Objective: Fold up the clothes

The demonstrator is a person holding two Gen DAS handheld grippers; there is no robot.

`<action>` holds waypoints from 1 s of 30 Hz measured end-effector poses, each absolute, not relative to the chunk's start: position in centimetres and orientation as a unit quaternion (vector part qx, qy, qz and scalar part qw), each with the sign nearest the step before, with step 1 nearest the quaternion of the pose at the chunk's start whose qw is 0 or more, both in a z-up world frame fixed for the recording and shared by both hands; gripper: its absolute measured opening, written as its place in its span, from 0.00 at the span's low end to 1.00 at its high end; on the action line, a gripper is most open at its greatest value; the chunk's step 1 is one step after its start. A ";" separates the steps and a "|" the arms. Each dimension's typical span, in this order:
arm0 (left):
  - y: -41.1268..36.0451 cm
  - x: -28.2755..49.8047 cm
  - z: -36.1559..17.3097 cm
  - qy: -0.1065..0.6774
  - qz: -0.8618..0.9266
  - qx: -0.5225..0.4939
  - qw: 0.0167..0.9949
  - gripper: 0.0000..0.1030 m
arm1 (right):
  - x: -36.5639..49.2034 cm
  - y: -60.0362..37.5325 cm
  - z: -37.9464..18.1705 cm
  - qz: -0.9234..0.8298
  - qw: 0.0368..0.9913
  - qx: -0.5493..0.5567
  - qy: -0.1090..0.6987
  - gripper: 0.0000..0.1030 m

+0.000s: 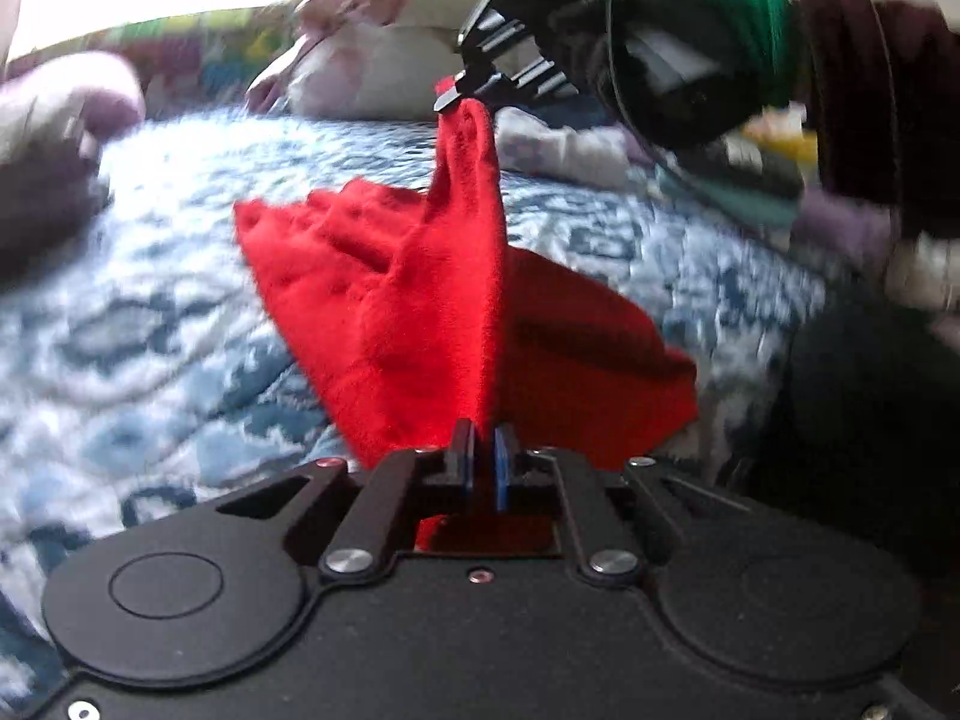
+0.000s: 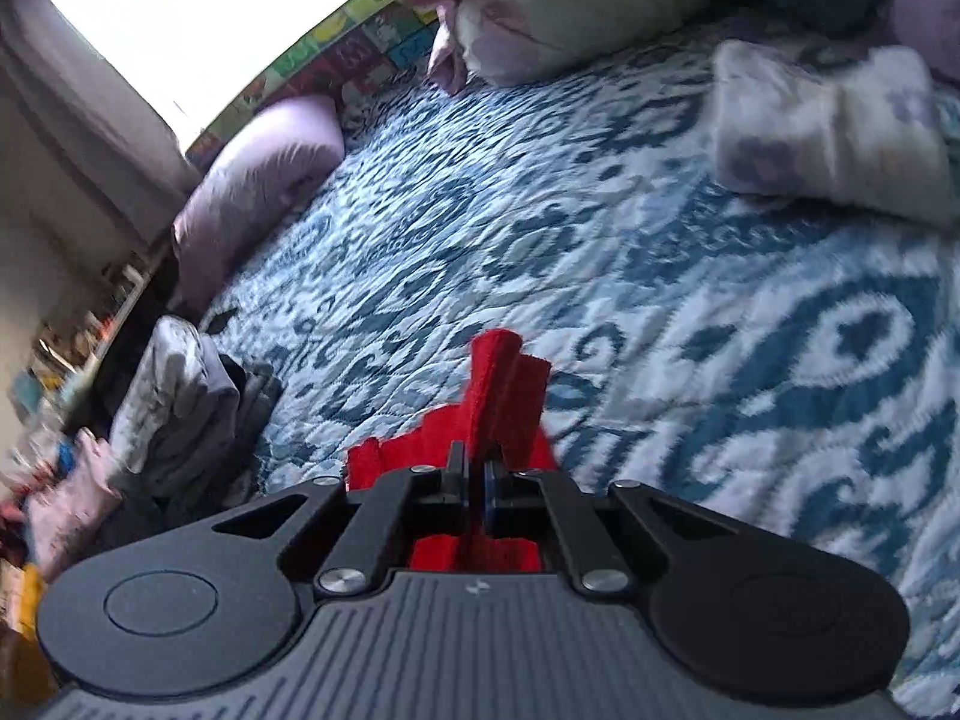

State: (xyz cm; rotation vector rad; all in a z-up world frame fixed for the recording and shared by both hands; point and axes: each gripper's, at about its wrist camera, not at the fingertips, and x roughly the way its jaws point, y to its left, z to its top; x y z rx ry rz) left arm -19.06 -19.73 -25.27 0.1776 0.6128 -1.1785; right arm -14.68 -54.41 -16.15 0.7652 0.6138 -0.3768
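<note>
A red cloth (image 1: 432, 300) hangs stretched between my two grippers above the bed. My left gripper (image 1: 485, 450) is shut on its near edge, and red fabric shows through behind the jaws. My right gripper (image 1: 456, 97) is shut on the far corner and holds it higher, so the cloth rises to a peak there. In the right wrist view the right gripper (image 2: 477, 468) is shut on the red cloth (image 2: 504, 384), with a folded tip sticking out past the fingers. The rest of the cloth is hidden under that gripper.
A blue and white patterned quilt (image 2: 600, 252) covers the bed. A folded white and lilac garment (image 2: 828, 132) lies at the right. Lilac pillows (image 2: 264, 180) and a white bundle (image 2: 576, 6) line the far edge. A grey clothes pile (image 2: 180, 402) sits at the left.
</note>
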 end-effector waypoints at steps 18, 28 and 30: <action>-17.9 -15.3 -26.9 0.373 -0.548 -0.033 0.748 0.04 | -0.5 -45.8 -19.1 -0.171 0.874 0.208 0.404 0.06; -17.8 -13.2 -27.7 0.433 -0.550 -0.089 0.709 0.06 | 2.5 -44.8 -21.6 -0.162 0.873 0.187 0.420 0.29; -17.8 -13.3 -27.5 0.431 -0.552 -0.084 0.709 0.07 | 1.7 -45.1 -20.6 -0.153 0.882 0.194 0.402 0.31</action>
